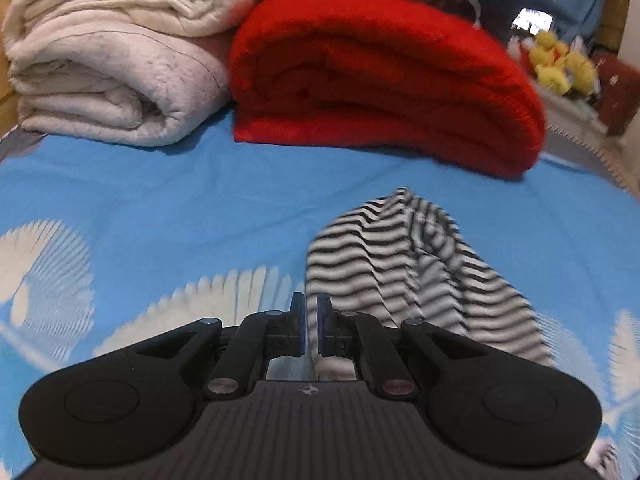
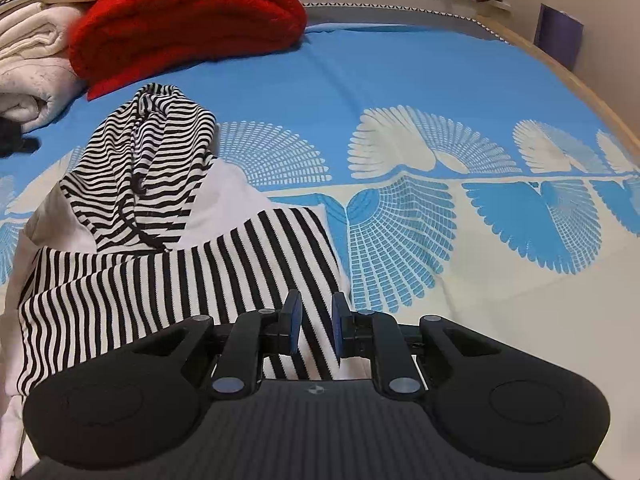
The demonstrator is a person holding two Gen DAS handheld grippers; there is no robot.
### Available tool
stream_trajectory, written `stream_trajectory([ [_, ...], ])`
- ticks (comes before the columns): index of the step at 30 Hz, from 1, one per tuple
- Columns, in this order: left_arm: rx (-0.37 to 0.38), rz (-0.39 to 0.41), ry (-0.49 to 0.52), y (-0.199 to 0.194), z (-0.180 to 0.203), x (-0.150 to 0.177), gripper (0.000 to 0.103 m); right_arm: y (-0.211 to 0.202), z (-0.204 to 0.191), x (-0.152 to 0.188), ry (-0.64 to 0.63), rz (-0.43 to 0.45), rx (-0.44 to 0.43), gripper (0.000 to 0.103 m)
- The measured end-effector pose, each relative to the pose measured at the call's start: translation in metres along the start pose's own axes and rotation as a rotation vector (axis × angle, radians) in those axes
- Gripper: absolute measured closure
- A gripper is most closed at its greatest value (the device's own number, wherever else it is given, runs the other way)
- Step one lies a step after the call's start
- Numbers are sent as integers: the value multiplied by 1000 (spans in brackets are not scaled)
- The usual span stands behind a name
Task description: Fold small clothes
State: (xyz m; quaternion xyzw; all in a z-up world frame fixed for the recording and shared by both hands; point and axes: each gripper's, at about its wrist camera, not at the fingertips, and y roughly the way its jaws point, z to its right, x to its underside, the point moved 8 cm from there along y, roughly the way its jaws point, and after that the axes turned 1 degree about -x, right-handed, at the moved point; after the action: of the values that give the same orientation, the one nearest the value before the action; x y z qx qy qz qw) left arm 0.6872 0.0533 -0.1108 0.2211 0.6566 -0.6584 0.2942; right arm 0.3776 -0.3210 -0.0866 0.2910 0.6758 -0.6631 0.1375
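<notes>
A small hooded garment [image 2: 160,272] with black and white stripes and a white body lies on the blue bed sheet [image 2: 400,80]. Its hood [image 2: 152,148] points toward the blankets. My right gripper [image 2: 316,320] sits over the garment's near right corner, and its pads are closed on a fold of striped cloth. In the left wrist view the same garment [image 1: 380,264] looks blurred and runs up to the right. My left gripper [image 1: 311,320] is shut at the garment's near edge. Pale cloth passes under its right finger.
A folded red blanket [image 1: 380,80] and a cream blanket [image 1: 108,60] are stacked at the far side of the bed. Yellow plush toys [image 1: 560,64] sit on a ledge behind. The bed's wooden edge [image 2: 580,92] curves along the right. A dark item [image 2: 16,140] lies at the left border.
</notes>
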Motion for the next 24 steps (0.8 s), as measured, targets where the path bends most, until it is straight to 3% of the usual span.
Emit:
stream_trajectory([
  [3,17,-20,-26,41,5,-18,95,8,5,-1,34,-24,-2,86],
  [5,18,-26,-72,65,7,-26,85,12,7,-1,55,-35,0,86],
  [7,29,-34,-102,85,11,-31,46,14,8,-2,68,-39,-5,86],
  [10,40,-43,-93,110,23,-35,44,16,6,-1,66,-43,-10,86],
  [14,-3,-56,-80,137,31,-41,45,23,3,3,77,-67,-20,86],
  [15,-18,-64,-60,141,32,-40,50,23,1,3,79,-70,-26,86],
  [16,-23,-74,-27,144,36,-38,72,24,0,3,79,-71,-29,86],
  [18,-16,-88,39,146,45,-34,94,23,-3,2,76,-71,-31,86],
  [20,-1,-58,107,133,54,-33,97,22,-3,0,82,-67,-32,86],
  [22,23,8,239,103,71,-29,98,19,-2,-3,95,-58,-34,86],
  [24,109,83,319,57,88,-17,98,15,-1,-6,106,-48,-44,86],
])
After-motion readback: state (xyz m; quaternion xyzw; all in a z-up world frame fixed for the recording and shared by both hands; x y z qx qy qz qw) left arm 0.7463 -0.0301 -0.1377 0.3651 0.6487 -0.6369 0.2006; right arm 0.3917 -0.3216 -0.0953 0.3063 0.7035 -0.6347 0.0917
